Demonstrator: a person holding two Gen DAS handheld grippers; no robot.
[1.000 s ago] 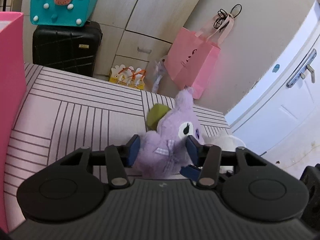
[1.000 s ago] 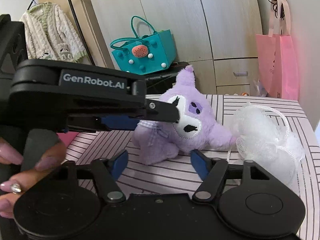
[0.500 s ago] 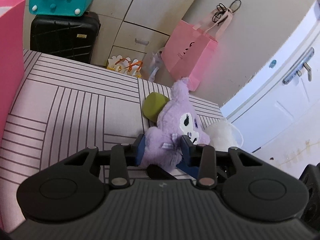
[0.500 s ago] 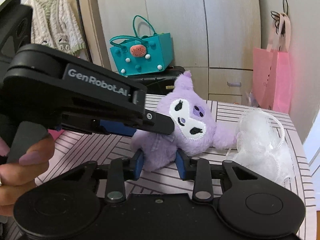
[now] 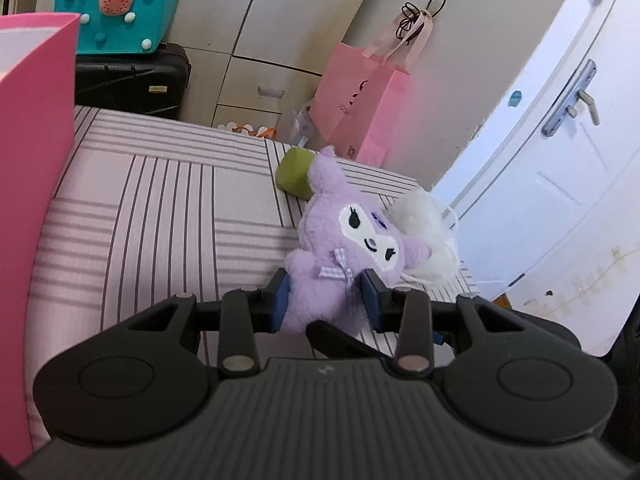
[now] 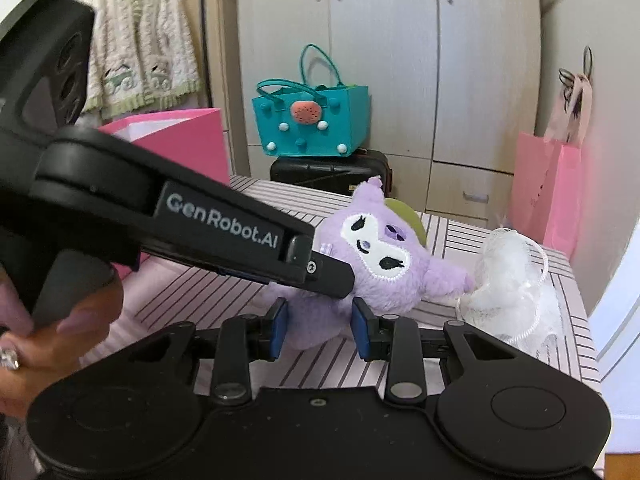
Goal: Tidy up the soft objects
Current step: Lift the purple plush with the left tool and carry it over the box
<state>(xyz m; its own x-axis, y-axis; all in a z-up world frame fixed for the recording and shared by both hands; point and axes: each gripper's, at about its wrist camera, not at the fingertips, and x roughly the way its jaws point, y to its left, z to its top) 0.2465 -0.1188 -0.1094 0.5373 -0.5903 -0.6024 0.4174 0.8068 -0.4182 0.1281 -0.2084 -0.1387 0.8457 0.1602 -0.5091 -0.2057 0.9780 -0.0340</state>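
Three soft things, the purple plush (image 5: 344, 248), white mesh pouf (image 6: 516, 284) and green roll (image 5: 294, 172), sit unsorted on the striped table (image 5: 160, 208), though both the left gripper (image 5: 325, 300) and right gripper (image 6: 318, 330) pinch the plush's body, leaving, seemingly, the whole job.

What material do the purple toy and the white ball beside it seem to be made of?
The purple toy looks like short-pile plush fabric: a fuzzy matte surface, with a face that seems stitched on. The white ball appears to be gathered mesh netting, probably a synthetic bath sponge: translucent ruffled layers and a thin cord loop. Both look soft.
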